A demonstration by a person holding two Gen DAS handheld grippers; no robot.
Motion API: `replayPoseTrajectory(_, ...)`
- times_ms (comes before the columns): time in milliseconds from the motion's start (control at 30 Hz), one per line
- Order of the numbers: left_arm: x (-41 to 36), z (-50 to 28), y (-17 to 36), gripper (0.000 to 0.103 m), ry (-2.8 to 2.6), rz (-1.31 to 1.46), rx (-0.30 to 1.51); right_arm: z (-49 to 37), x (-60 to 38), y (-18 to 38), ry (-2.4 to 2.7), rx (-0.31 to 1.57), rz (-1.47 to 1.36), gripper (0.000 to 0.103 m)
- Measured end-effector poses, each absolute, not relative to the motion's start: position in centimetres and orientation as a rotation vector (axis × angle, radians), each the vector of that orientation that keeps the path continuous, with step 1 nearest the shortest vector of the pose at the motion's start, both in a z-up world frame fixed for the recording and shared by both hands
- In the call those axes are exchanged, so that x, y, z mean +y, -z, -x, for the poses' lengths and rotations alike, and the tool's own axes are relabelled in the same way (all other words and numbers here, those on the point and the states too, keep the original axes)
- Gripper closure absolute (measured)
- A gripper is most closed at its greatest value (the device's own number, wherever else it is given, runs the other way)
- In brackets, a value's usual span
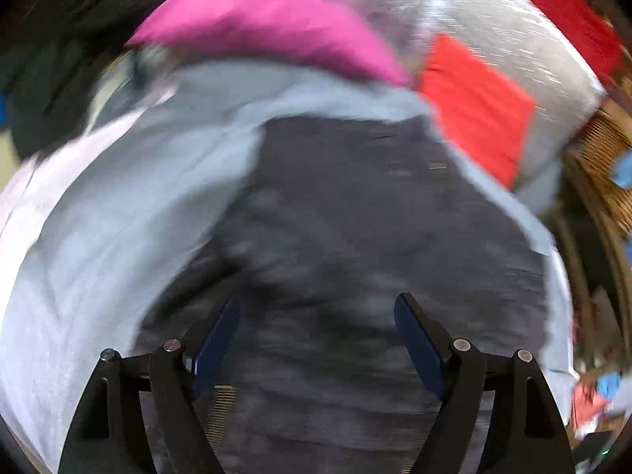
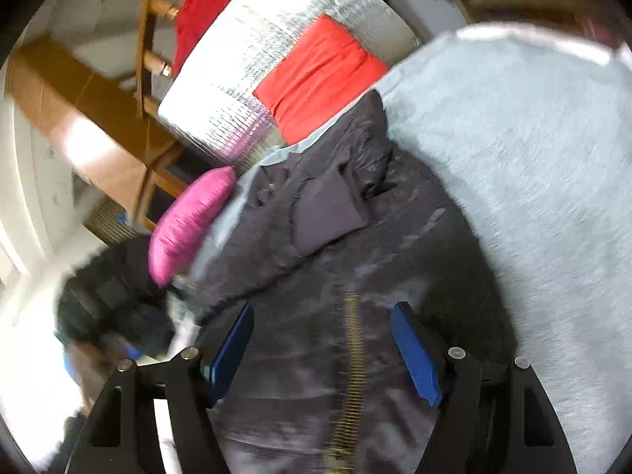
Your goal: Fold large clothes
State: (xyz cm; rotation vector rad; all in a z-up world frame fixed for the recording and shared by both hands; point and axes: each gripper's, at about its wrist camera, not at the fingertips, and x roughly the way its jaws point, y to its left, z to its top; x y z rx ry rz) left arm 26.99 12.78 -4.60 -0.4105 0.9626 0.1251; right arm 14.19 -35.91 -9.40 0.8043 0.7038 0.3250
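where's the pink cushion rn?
The pink cushion sits left of centre in the right wrist view, at the dark jacket's far edge beside the silver mat; in the left wrist view it's top centre.

The left wrist view is smeared all over. The big dark grey puffy jacket (image 1: 355,217) is a fuzzy patch there, and its folds cannot be made out. It runs off the bottom edge in both views. The pale blue-grey cloth sheet (image 1: 118,217) goes under the jacket, so part of it is hidden. The bright pink shiny cushion (image 1: 268,19) has soft, blurry edges. The flat red folded cloth (image 1: 478,106) is blurred too. Small blue and pink things (image 1: 596,391) at the right edge are too smeared to name. In the right wrist view, a dark shape (image 2: 114,300) at the left is too blurry to tell.
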Motion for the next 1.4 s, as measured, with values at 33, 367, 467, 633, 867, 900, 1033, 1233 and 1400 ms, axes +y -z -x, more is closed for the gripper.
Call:
replayPoseTrajectory(33,14.0,-26.6,5.9,0.022,-0.148,0.429,0.975,-15.1,-36.0,9.3,-0.343,0.719,-0.847,0.028)
replayPoseTrajectory(367,15.6,-23.8,7.7,0.022,-0.094,0.424,0.915,-28.0,-33.9,8.8,-0.155,0.924,-0.591,0.037)
replayPoseTrajectory(467,15.9,-23.4,8.4,0.022,-0.079,0.425,0.900,-28.4,-32.3,8.8,-0.120,0.982,-0.488,0.086)
replayPoseTrajectory(633,15.6,-22.4,8.8,0.022,-0.049,0.387,0.869,-27.1,-28.9,2.9,-0.089,0.877,-0.205,0.090)
replayPoseTrajectory(867,15.6,-22.2,7.8,0.022,-0.029,0.370,0.835,-30.1,-28.0,-2.9,0.006,0.690,0.001,0.090)
replayPoseTrajectory(900,15.5,-22.3,7.6,0.022,-0.027,0.365,0.834,-31.3,-28.4,-1.7,-0.002,0.733,-0.002,0.086)
replayPoseTrajectory(1033,15.3,-23.0,6.5,0.022,-0.020,0.338,0.836,-34.9,-31.4,6.4,0.003,0.981,-0.148,0.081)
replayPoseTrajectory(1233,15.0,-23.2,5.8,0.022,-0.032,0.304,0.834,-31.7,-33.0,5.3,0.063,0.856,-0.176,0.017)
replayPoseTrajectory(1400,14.8,-21.4,5.5,0.022,-0.045,0.300,0.840,-28.3,-32.4,1.5,0.192,0.747,0.025,0.017)
